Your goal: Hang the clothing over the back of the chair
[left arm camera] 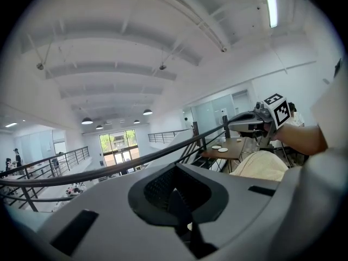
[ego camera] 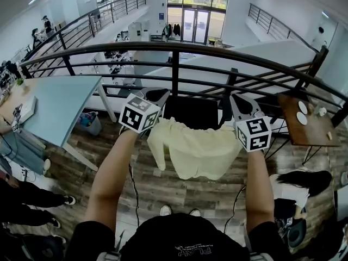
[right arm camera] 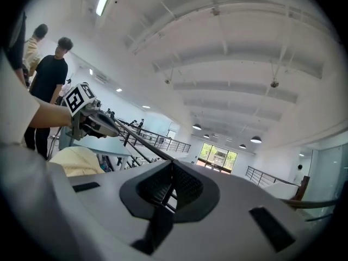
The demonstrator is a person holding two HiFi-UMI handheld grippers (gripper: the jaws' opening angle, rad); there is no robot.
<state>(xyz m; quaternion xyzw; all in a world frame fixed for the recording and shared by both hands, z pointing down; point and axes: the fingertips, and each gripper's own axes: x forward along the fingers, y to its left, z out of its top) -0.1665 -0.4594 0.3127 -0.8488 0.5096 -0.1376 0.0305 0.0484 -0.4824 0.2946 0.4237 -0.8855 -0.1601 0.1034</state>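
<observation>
Grip first: my left gripper (left arm camera: 178, 199) and my right gripper (right arm camera: 171, 182) are each pressed together on an upper corner of the clothing (ego camera: 196, 151). The pale yellow garment hangs spread between them in front of me, above the wooden floor (ego camera: 163, 184). Picking up looks done to me, and the step in hand is carrying it to the chair (ego camera: 190, 112). The black chair stands just beyond the cloth, its back lying between my two grippers. Next I would need the garment's top edge above that back, then forward and down so that cloth falls on both sides before I let go. Behind the chair runs the dark railing (ego camera: 174, 48), so the reach should stay short.
</observation>
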